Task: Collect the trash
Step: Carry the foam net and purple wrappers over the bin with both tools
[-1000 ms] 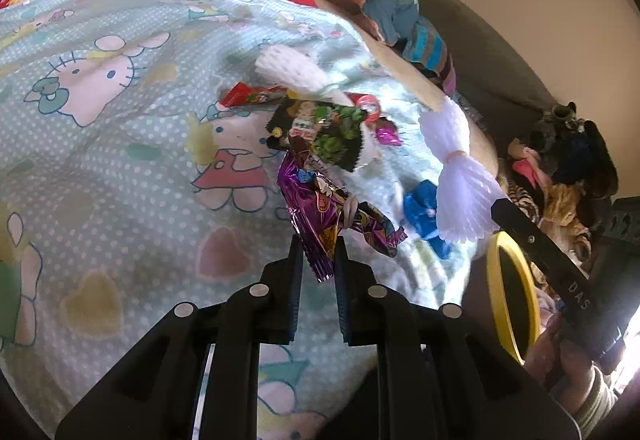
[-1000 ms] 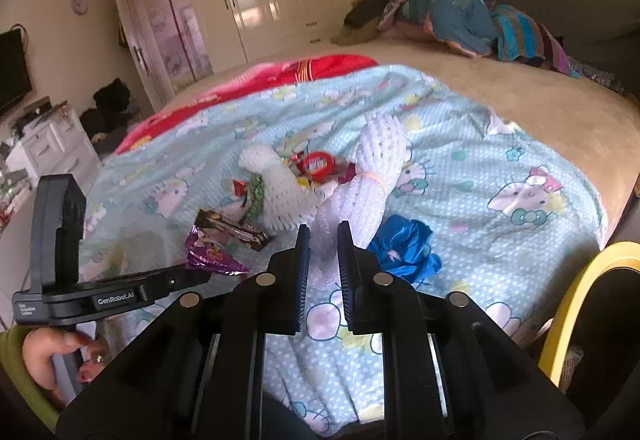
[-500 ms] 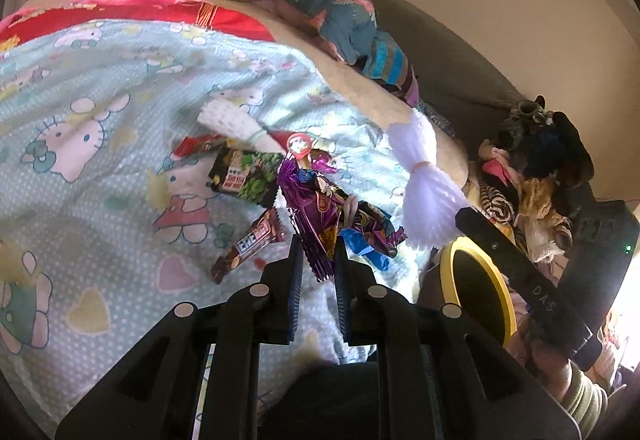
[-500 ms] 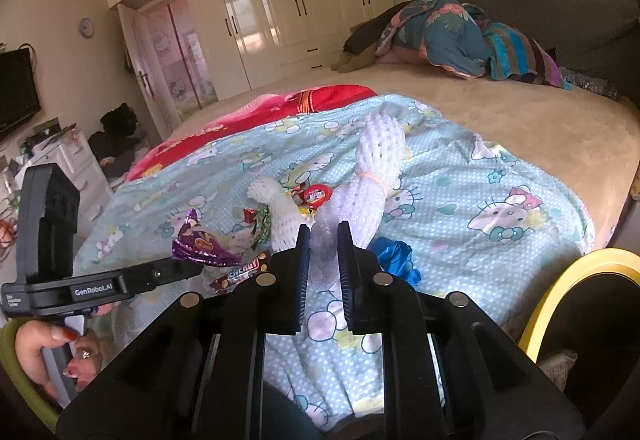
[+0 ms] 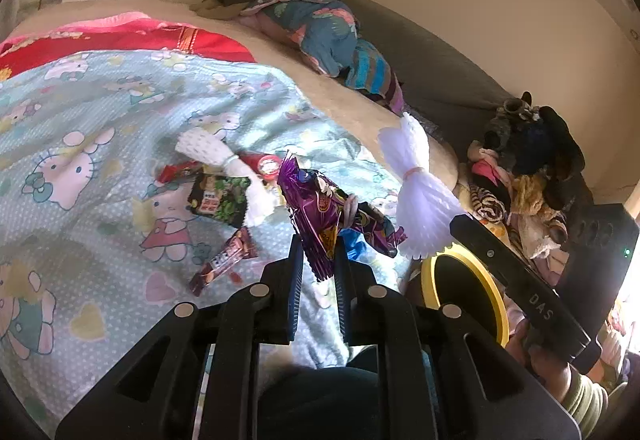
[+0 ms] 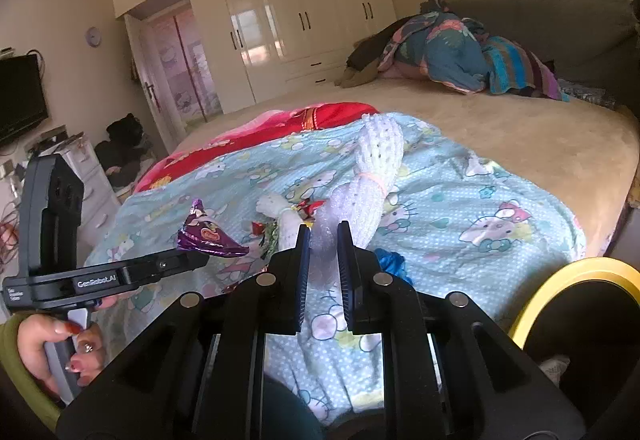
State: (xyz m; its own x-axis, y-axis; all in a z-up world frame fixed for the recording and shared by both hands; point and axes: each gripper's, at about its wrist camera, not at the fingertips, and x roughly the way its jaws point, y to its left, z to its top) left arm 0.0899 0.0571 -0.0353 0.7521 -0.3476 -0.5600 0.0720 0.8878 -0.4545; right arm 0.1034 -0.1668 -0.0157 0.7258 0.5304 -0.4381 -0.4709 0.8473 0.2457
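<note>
Purple foil wrapper (image 5: pixel 320 215) and white foam net (image 6: pixel 372 183), both lifted clear of the bed.
Left gripper (image 5: pixel 316 272) is clamped on the wrapper, right gripper (image 6: pixel 323 260) on the net, each piece's long axis running up and away from its jaws. Carrying seems in hand; next, I judge, both swing over the yellow-rimmed bin (image 5: pixel 496 296) and release. More wrappers lie beyond on the cartoon-cat quilt (image 5: pixel 80 111).
</note>
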